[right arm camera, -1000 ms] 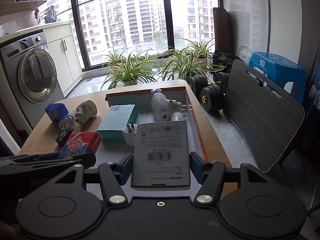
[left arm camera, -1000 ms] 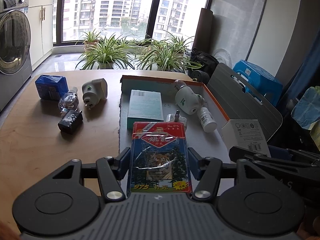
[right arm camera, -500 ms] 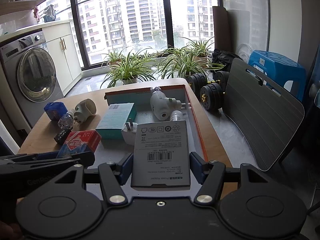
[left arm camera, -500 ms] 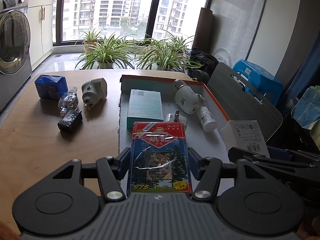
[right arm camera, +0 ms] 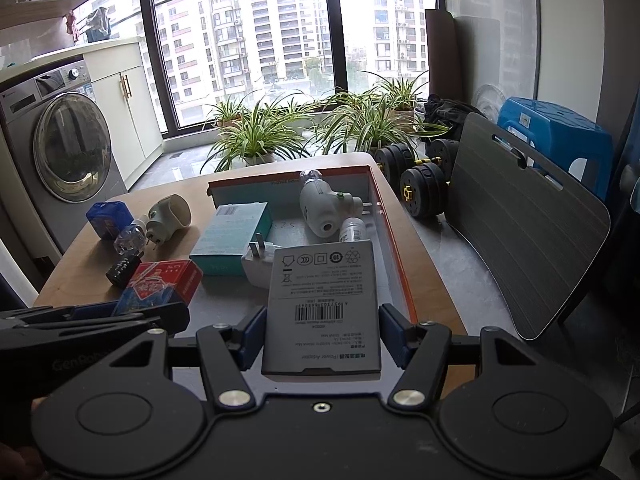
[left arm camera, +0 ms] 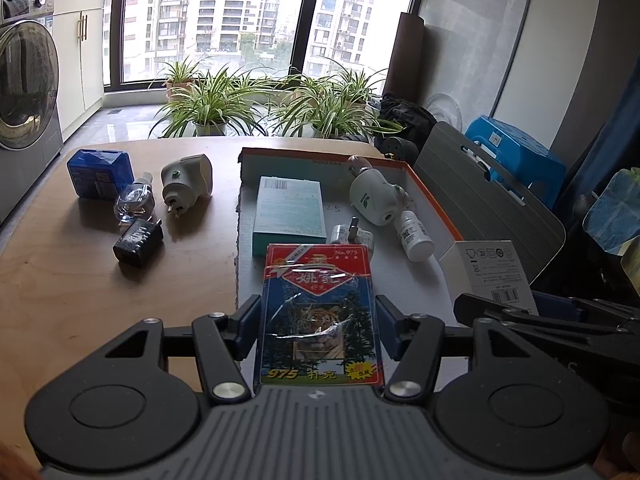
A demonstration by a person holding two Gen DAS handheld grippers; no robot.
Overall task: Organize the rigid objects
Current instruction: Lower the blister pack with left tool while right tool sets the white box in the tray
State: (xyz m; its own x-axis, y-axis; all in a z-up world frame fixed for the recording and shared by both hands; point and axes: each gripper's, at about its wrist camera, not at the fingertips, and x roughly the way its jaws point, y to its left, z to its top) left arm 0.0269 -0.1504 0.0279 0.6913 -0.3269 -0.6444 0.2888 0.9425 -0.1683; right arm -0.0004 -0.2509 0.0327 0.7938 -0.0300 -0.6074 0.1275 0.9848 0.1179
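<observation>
The left gripper (left arm camera: 318, 322) is partly open, its blue pads pressed on both long sides of a deck of playing cards (left arm camera: 319, 312), a red and blue pack in clear wrap with a tiger picture, held above the near end of the shallow cardboard tray (left arm camera: 430, 196). The right gripper (right arm camera: 320, 330) stands a little wider and clamps a grey power adapter box (right arm camera: 323, 308) by its sides, barcode face up, over the same tray's near right part.

Inside the tray lie a teal box (left arm camera: 289, 210), a white plug-in device (left arm camera: 372, 196), a small white bottle (left arm camera: 416, 236) and a white charger (left arm camera: 354, 236), which the card pack partly hides. On the tabletop (left arm camera: 60, 300) left of the tray sit a blue box (left arm camera: 100, 174), a clear bottle (left arm camera: 134, 202), a second white plug-in unit (left arm camera: 186, 182) and a black adapter (left arm camera: 138, 242).

The near edge of the tray is hidden behind both grippers, and the small print on the boxes is too fine to read
</observation>
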